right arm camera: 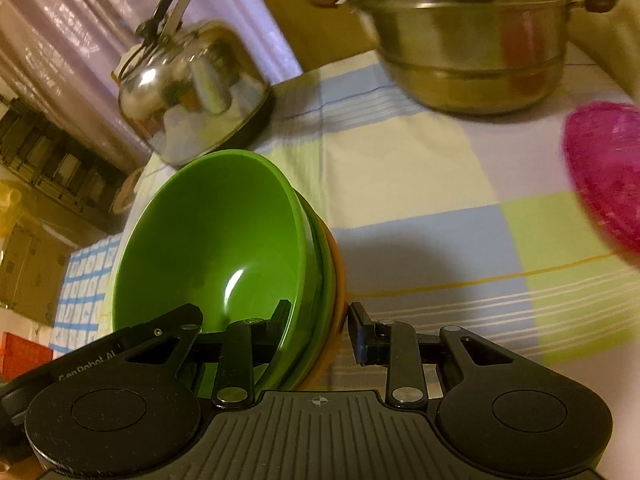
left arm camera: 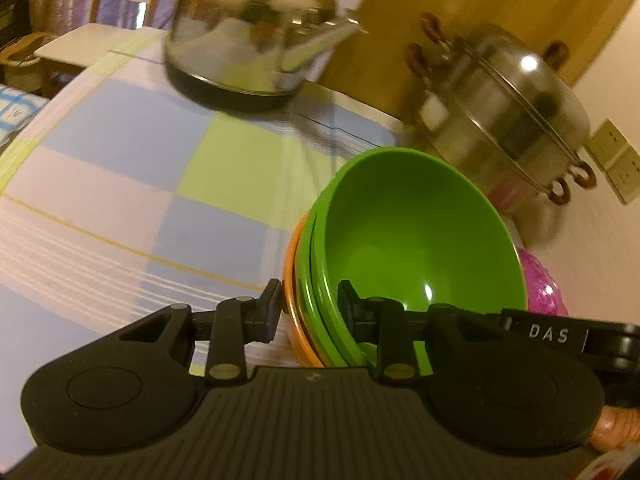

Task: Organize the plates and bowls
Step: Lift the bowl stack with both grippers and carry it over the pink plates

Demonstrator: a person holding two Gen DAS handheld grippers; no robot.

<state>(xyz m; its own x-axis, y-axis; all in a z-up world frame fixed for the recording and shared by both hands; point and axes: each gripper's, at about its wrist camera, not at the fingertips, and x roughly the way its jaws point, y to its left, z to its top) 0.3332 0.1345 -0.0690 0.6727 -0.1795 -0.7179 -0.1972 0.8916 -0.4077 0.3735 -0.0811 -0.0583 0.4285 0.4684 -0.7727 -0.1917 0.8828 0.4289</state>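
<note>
- Left gripper [left arm camera: 310, 304], black, two-fingered: clamped across the near rim of a nested stack of bowls, one finger outside against the orange wall, the other inside the top bowl.
- Right gripper [right arm camera: 318, 324], black, of the same build: one finger lies inside the top bowl; the outer pad, with a blue face, stands just beside the orange rim, and whether it presses cannot be told.
- Nested stack: a glossy green plastic bowl [left arm camera: 416, 236] uppermost, a second green bowl [left arm camera: 310, 300] beneath it, and an orange bowl [left arm camera: 294, 304] outermost; the stack is tilted, its opening turned toward both cameras, between the two grippers.
- Bench [left arm camera: 120, 184]: covered by a checked cloth in blue, pale green, lilac and cream with thin yellow lines.
- Pink translucent dish [right arm camera: 604, 172]: on the cloth, to the right of the stack and apart from it.
- Polished steel kettle [left arm camera: 256, 36] with a dark base and an arched handle: at the far side of the bench.
- Tiered steel steamer pot [right arm camera: 472, 44] with brown loop handles: also at the far side, beside the kettle and behind the pink dish.
</note>
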